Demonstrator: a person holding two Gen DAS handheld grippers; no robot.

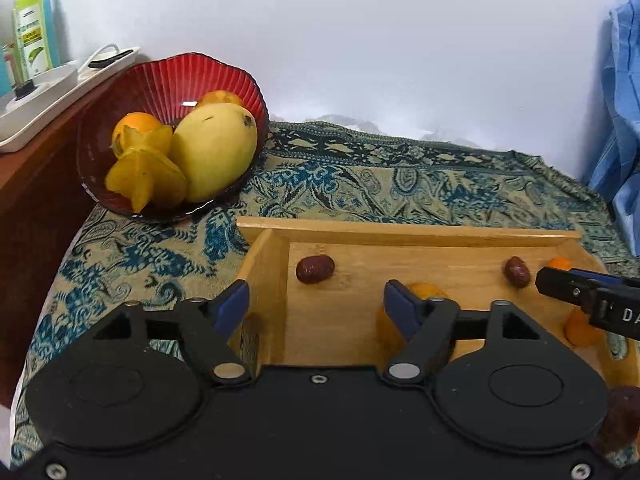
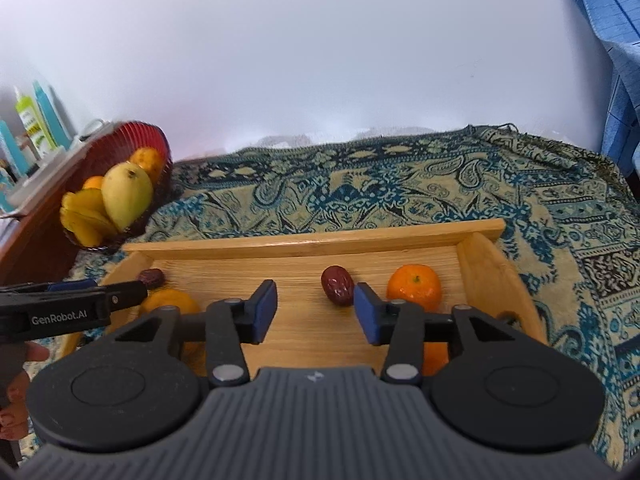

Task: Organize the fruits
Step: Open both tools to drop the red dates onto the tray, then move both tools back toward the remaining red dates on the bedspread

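Note:
A wooden tray (image 1: 400, 229) (image 2: 312, 236) lies on the patterned cloth. It holds two red dates (image 1: 315, 269) (image 2: 338, 290) and several small oranges (image 2: 414, 286) (image 1: 426, 290). A red bowl (image 1: 160, 76) (image 2: 158, 136) at the left holds a mango (image 1: 214, 150), a starfruit (image 1: 146, 178) and oranges. My left gripper (image 1: 316, 304) is open and empty over the tray's left end. My right gripper (image 2: 316, 310) is open and empty, just in front of the right date. Each gripper shows in the other's view, the left one (image 2: 116, 298) and the right one (image 1: 560, 280).
A dark wooden cabinet (image 1: 36, 184) stands at the left with a white tray (image 1: 44, 92) and bottles (image 1: 32, 28). A blue cloth (image 1: 624, 120) hangs at the right. A white wall is behind. The paisley cloth (image 2: 400, 184) covers the table.

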